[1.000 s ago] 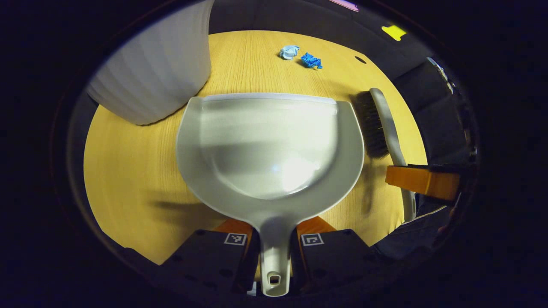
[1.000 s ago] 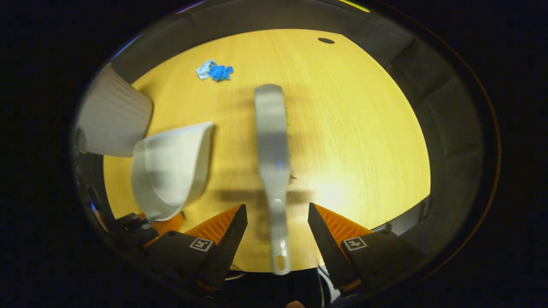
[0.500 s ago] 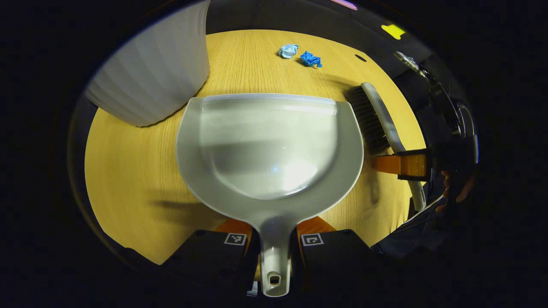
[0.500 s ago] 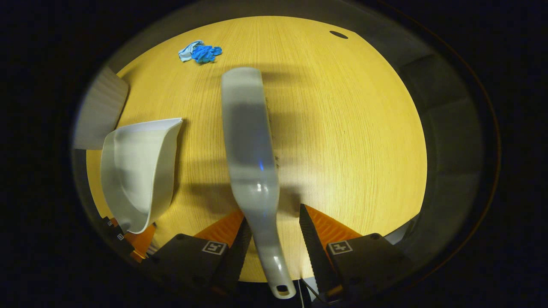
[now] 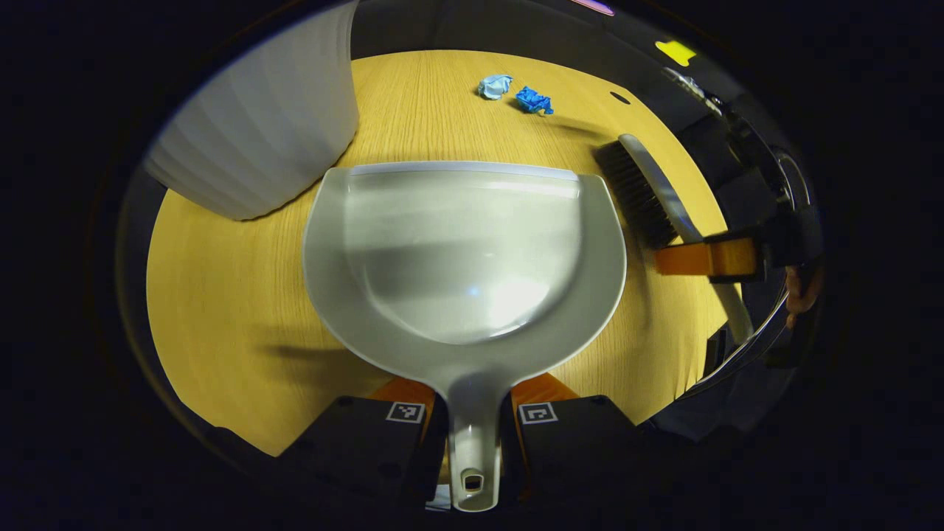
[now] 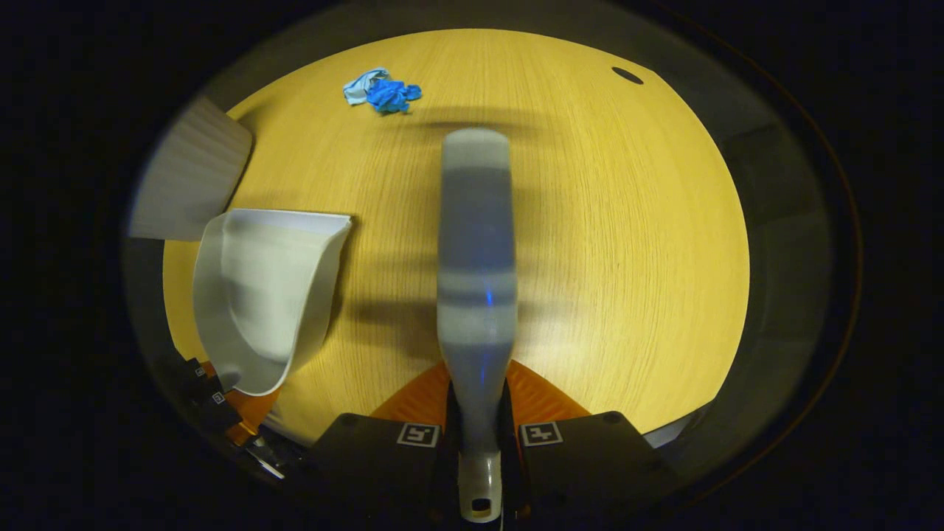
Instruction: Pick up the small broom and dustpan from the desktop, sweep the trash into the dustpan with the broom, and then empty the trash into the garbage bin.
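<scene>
Trash (image 5: 516, 94): two blue wads. Left claw (image 5: 472, 420) clenched on dustpan (image 5: 464, 251) handle; right claw (image 6: 479, 435) clenched on broom (image 6: 476, 251).

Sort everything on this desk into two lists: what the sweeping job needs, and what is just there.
Part of the job:
dustpan, handle clamped in the left gripper
small broom, handle clamped in the right gripper
blue crumpled trash
white ribbed garbage bin

Just there:
wooden desktop
dark hole in the desktop
</scene>
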`<control>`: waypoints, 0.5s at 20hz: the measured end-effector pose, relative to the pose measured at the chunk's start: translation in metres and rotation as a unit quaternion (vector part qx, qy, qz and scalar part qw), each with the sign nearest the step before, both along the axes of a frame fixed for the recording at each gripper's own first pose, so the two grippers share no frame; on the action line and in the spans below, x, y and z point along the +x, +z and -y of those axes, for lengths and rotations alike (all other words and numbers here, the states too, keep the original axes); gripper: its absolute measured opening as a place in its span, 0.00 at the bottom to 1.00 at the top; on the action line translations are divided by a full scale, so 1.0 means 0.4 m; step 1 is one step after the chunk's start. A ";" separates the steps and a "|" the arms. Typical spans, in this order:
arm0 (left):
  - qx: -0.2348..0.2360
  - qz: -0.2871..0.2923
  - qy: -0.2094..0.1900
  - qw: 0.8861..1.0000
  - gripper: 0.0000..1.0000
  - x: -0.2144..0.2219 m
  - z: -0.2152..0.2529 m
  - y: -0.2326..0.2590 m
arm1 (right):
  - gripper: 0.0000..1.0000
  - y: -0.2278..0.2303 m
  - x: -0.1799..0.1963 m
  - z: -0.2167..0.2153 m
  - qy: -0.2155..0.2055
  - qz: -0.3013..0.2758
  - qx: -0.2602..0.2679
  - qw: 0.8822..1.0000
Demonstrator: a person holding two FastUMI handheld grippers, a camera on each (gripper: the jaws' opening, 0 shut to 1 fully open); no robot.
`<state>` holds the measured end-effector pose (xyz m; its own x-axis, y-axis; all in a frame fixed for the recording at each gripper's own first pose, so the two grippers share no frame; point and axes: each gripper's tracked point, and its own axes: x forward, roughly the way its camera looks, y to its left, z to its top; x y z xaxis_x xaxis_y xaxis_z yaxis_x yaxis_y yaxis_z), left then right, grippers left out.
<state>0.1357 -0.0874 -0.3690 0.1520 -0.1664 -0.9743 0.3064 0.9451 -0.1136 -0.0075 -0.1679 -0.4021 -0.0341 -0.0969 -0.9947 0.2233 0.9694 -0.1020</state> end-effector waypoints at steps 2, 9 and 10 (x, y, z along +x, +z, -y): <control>-0.001 0.002 -0.009 1.000 0.30 0.000 -0.001 0.001 | 0.26 0.035 0.036 0.042 0.009 0.013 -0.007 1.000; 0.019 -0.010 -0.056 0.998 0.30 0.011 -0.047 0.022 | 0.26 0.133 0.237 0.180 0.028 0.065 -0.011 0.997; 0.032 -0.005 -0.070 0.997 0.30 0.020 -0.056 0.031 | 0.25 0.137 0.273 0.200 0.034 0.069 -0.015 0.997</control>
<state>0.1438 -0.0651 -0.3564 0.1211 -0.1222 -0.9851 0.4349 0.8986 -0.0580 0.1019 -0.2478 -0.3474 0.1116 -0.1242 -0.9860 0.1711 0.9797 -0.1041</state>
